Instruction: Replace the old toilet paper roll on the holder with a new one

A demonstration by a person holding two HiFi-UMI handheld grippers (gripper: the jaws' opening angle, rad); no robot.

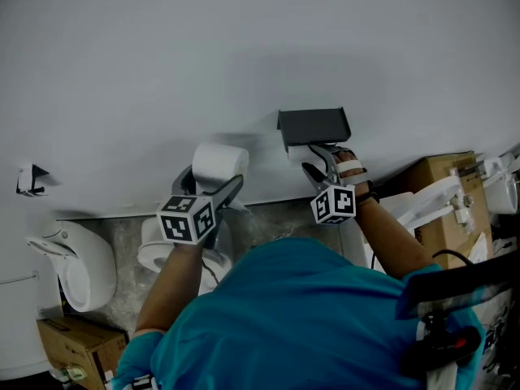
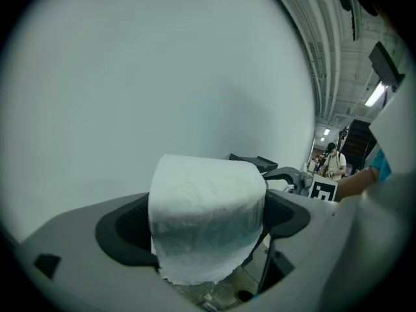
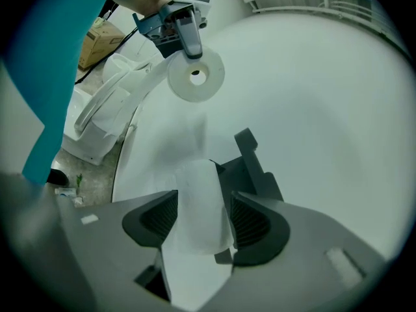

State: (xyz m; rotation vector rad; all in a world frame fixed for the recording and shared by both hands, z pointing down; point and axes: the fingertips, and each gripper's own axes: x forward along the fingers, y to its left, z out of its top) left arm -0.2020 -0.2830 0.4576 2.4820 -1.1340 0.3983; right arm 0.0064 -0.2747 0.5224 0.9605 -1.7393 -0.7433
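up front, left jaws clamp one full roll (image 2: 207, 216); right jaws gape round one thin roll (image 3: 198, 207).

In the head view the holder (image 1: 314, 126) covers most of the old roll (image 1: 297, 154); only a white bit peeks out under it. The blue shirt (image 1: 301, 323) hides much of the floor (image 1: 268, 222), and the left arm (image 1: 175, 287) covers part of the toilet (image 1: 153, 253). A box (image 1: 77, 346) at the bottom left is cut off by the edge. A dark thing (image 1: 31, 179) on the wall (image 1: 244, 39) is too small to tell. In the left gripper view the new roll (image 2: 207, 216) hides most of the right gripper (image 2: 281, 174) and the holder. People (image 2: 334, 161) far behind are tiny. In the right gripper view the old roll hides the holder's front, and the shirt is a blur
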